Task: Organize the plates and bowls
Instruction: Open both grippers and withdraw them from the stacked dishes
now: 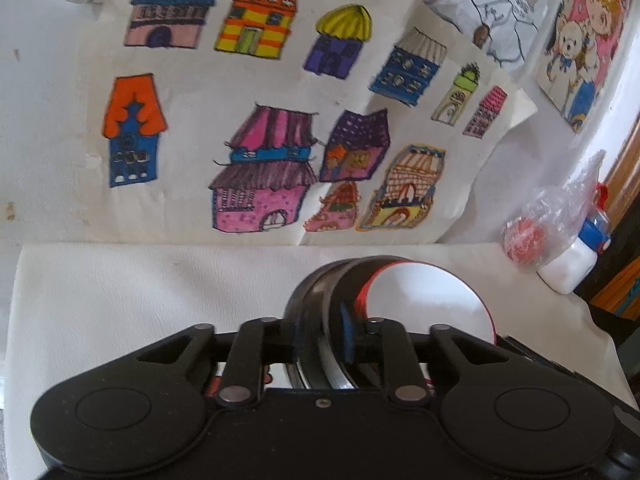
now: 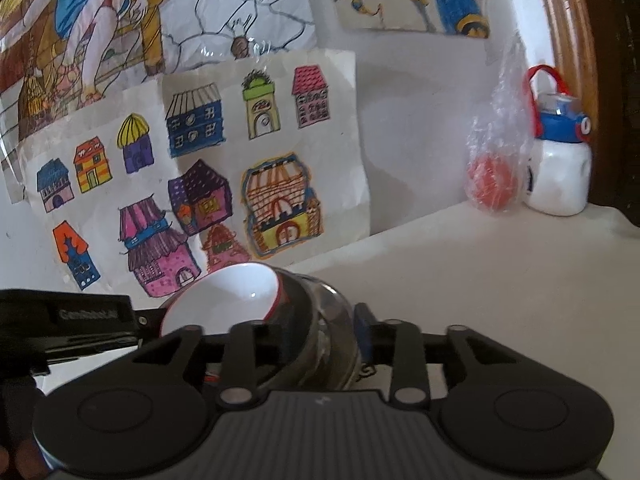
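In the left wrist view a stack of nested bowls (image 1: 424, 300), black outside, white inside with a red rim, stands tilted on edge between my fingers. My left gripper (image 1: 320, 340) is shut on the stack's rim, blue pad (image 1: 347, 336) against it. In the right wrist view the same bowls (image 2: 224, 300) tilt to the left, with glassy black bowls (image 2: 332, 336) behind the white one. My right gripper (image 2: 324, 340) is shut on the stack's opposite rim, blue pad (image 2: 363, 332) touching it. The left gripper body (image 2: 68, 320) shows at left.
A white cloth-covered table (image 1: 140, 300) runs to a wall with children's drawings of houses (image 1: 260, 120). At the far right stand a plastic bag with a red ball (image 2: 494, 184) and a white bottle with a blue cap (image 2: 560, 168), near a wooden frame.
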Available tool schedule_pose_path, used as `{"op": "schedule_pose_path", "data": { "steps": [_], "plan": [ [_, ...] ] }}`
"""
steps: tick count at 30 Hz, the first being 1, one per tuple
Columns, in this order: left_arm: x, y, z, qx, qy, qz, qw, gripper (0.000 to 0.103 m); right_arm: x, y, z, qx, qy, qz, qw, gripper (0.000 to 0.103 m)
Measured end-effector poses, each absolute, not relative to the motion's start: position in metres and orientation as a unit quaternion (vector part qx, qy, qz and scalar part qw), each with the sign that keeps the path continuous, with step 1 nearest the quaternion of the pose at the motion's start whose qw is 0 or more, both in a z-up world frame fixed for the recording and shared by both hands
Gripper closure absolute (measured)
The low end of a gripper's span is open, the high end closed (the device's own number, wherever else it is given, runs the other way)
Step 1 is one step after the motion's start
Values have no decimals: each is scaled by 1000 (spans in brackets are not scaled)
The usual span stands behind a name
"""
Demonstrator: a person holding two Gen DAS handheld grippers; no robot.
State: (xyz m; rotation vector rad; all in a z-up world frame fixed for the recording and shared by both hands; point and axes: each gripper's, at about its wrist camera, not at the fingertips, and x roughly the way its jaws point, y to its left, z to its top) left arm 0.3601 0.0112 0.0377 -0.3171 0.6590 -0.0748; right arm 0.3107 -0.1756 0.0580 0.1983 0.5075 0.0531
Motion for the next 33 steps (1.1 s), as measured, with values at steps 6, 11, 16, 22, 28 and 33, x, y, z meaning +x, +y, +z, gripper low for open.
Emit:
{"op": "schedule_pose_path", "data": {
  "steps": [6,11,16,22,28,33],
  "plan": [
    [341,20,51,-165,294,-33,941,47,287,-184,67,105,230,20,967,42],
    [314,21,65,-153,264,-34,952,34,256,-188,78,106,206,19,973,29],
    [281,23,77,-141,238,-35,960,26,220,-190,92,101,173,15,980,17],
    [238,24,87,-120,202,-30,971,8,181,-189,106,94,142,11,985,6],
    [197,26,90,-109,176,-30,978,1,145,-188,112,89,119,10,989,0],
    [171,25,88,-95,170,-30,980,1,120,-188,110,90,111,7,990,0]
  ]
}}
